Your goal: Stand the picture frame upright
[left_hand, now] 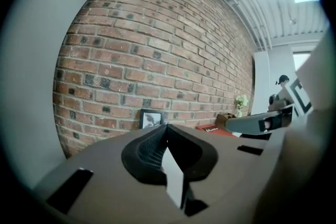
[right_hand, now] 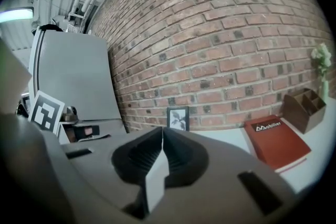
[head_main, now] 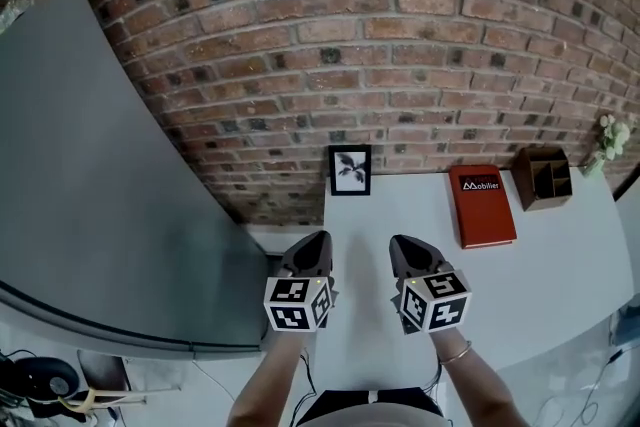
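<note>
A small black picture frame [head_main: 350, 170] with a leaf print stands upright against the brick wall at the back of the white table [head_main: 560, 265]. It also shows in the left gripper view as the frame [left_hand: 150, 119] and in the right gripper view as the frame [right_hand: 178, 118]. My left gripper [head_main: 312, 240] hovers near the table's front left, well short of the frame, jaws shut on nothing. Beside it my right gripper [head_main: 402, 243] is likewise shut and empty. Both tips, left gripper [left_hand: 166, 126] and right gripper [right_hand: 161, 129], point toward the wall.
A red book [head_main: 482, 205] lies flat to the right of the frame. A brown wooden organiser [head_main: 543, 177] stands farther right, with a small plant [head_main: 608, 143] at the wall. A large grey panel [head_main: 90, 195] rises to the left of the table.
</note>
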A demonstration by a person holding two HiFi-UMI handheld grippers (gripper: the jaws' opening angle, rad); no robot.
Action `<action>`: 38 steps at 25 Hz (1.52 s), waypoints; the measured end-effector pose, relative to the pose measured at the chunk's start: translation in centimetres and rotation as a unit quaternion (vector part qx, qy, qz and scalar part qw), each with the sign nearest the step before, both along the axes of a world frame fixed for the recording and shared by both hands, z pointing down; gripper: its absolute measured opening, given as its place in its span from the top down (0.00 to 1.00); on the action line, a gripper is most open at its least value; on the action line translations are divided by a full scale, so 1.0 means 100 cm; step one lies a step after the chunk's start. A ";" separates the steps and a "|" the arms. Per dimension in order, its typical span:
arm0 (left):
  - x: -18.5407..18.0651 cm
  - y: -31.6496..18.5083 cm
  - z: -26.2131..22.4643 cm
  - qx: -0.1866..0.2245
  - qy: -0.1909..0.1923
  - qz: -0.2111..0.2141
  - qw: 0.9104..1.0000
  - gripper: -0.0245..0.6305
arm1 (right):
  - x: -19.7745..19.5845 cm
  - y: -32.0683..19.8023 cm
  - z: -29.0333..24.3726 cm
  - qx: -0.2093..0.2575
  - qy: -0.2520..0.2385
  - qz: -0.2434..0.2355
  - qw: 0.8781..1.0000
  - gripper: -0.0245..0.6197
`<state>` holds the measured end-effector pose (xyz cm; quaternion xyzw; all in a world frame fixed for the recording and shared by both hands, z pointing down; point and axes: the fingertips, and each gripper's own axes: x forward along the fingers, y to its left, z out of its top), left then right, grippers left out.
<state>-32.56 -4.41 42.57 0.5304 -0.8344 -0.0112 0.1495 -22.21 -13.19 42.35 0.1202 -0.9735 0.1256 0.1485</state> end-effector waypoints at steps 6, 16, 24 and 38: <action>0.009 0.015 -0.006 0.008 0.005 -0.009 1.000 0.97 | 0.019 0.005 -0.005 -0.002 -0.005 0.004 1.000 0.96; 0.017 0.036 -0.009 0.018 0.017 -0.016 1.000 0.97 | 0.037 0.020 -0.002 -0.007 -0.002 0.002 1.000 0.96; 0.024 0.053 -0.001 0.011 0.022 -0.018 1.000 0.97 | 0.045 0.027 -0.001 -0.013 -0.006 0.013 1.000 0.96; 0.032 0.073 0.004 0.007 0.028 -0.014 0.999 0.97 | 0.053 0.043 0.004 -0.008 0.004 0.014 1.000 0.96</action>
